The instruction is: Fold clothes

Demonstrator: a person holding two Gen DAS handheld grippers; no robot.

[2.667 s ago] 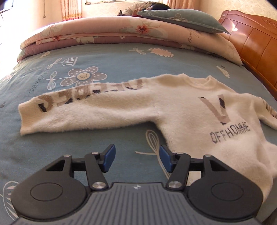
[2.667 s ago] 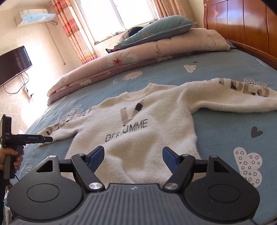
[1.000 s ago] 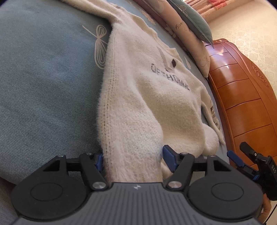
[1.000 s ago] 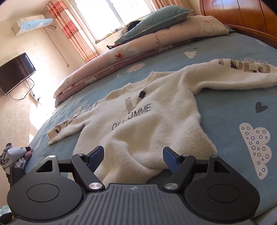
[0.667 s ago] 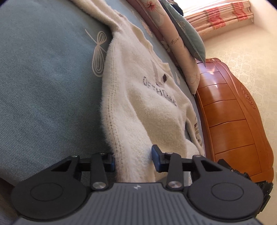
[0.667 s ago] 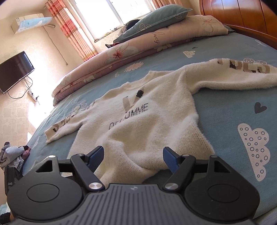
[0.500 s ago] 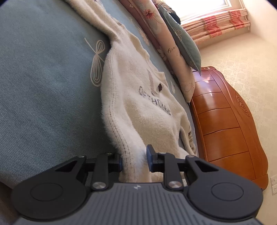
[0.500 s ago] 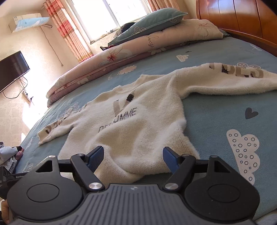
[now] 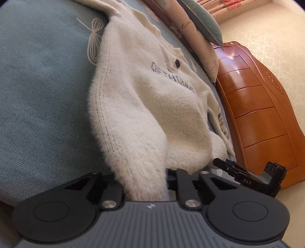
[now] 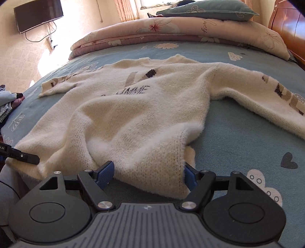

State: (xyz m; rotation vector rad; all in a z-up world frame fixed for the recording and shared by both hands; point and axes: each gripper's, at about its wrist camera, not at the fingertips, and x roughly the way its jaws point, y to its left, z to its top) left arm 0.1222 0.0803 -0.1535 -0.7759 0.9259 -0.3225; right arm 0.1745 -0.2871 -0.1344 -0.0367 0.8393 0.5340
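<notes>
A cream fuzzy sweater (image 9: pixel 152 95) with dark lettering lies front up on the blue patterned bed sheet (image 9: pixel 38 85). My left gripper (image 9: pixel 142 177) is shut on the sweater's bottom hem at its left corner, and fabric bunches up between the fingers and hides the pads. In the right wrist view the sweater (image 10: pixel 143 106) spreads ahead with both sleeves out. My right gripper (image 10: pixel 147 173) is low at the hem's right corner. Its jaws are opening, and the hem lies between the blue pads (image 10: pixel 105 171). The left gripper's tip (image 10: pixel 21 156) shows at the far left.
A folded floral quilt (image 10: pixel 171 32) and a teal pillow (image 10: pixel 205 9) lie at the far side of the bed. A wooden headboard (image 9: pixel 257 114) stands on the right. A TV (image 10: pixel 38 15) hangs on the wall, and crumpled clothes (image 10: pixel 5 103) sit at the left edge.
The left jaws have closed onto the sweater's hem. The right gripper has dropped and rolled, coming in close so that the hem's right corner lies between its pads.
</notes>
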